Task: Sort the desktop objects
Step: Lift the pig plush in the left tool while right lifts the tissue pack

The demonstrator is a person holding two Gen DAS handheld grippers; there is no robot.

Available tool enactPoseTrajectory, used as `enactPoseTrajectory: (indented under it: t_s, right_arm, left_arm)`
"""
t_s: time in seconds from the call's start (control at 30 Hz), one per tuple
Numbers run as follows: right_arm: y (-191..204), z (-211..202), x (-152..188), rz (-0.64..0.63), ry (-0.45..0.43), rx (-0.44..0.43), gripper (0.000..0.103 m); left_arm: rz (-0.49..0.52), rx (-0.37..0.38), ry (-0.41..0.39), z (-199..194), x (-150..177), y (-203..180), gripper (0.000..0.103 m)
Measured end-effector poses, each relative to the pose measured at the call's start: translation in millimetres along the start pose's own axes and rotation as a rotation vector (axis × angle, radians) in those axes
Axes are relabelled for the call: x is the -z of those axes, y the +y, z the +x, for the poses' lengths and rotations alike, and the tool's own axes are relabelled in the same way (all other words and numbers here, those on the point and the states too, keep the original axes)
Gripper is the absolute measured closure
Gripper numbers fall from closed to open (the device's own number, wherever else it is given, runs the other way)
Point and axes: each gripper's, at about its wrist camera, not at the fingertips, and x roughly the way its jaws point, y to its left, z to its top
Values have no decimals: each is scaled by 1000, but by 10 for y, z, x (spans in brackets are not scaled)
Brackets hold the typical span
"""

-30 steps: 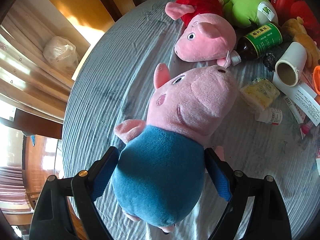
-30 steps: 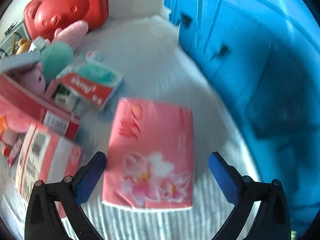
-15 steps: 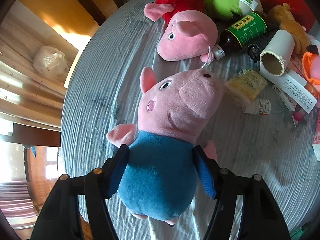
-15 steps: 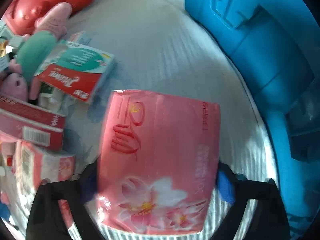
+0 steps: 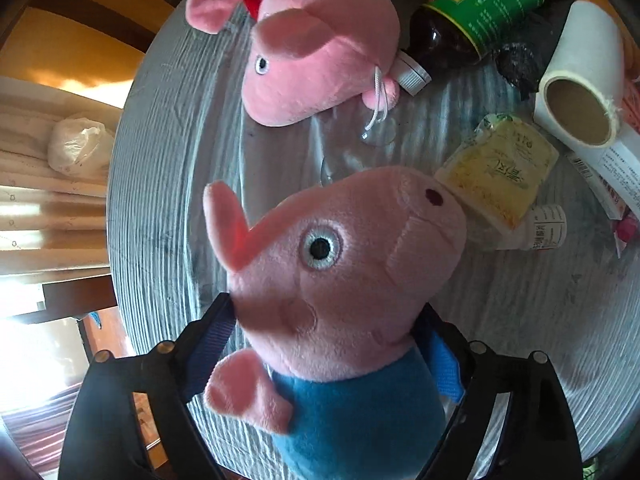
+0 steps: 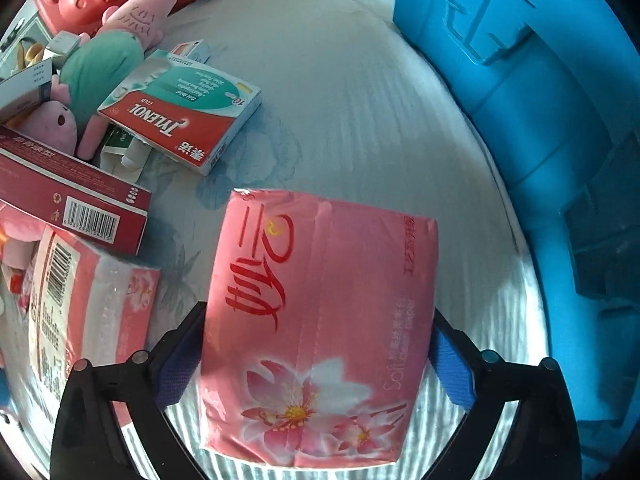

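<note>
Between your left gripper's (image 5: 326, 360) blue pads sits the blue-shirted pig toy (image 5: 340, 280), lying on the grey cloth (image 5: 168, 160) with its long axis running away from the tool, snout pointing toward the yellow packet (image 5: 500, 172) and its body back under the gripper. Those jaws are opening and flank the toy at the neck, so it reads as let go, not pinched. Beyond the toy's head, toward the top, lies a second pink pig (image 5: 320, 60) against the green-labelled bottle (image 5: 476, 12). Your right gripper (image 6: 316, 364) straddles the pink tissue pack (image 6: 320, 320), its long axis also running straight ahead; these jaws are opening too, with the pads just beside the pack's sides. The blue crate (image 6: 540, 120) stands to the right of the pack, nearest your right hand.
</note>
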Motion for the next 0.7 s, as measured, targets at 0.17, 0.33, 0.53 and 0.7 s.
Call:
enactPoseTrajectory:
  t_s: [0.17,0.33,0.53,0.7]
  right_arm:
    - [18,-30,-29,-31,-8,5,11]
    - [-17,-233,-41,-20,-64,-11,15]
    - [-11,-824,-33,-41,-212,-34,15]
    - [97,-1413,-165,-68,-358,-107,15]
  left_arm:
    - [-43,-20,-21,0,34,17,27]
    - [-93,32,-120,-292,266,161,29]
    - [-182,30,-358,-1030,703,308,31]
    - [-240,34,-567,-1675,1084,299,31]
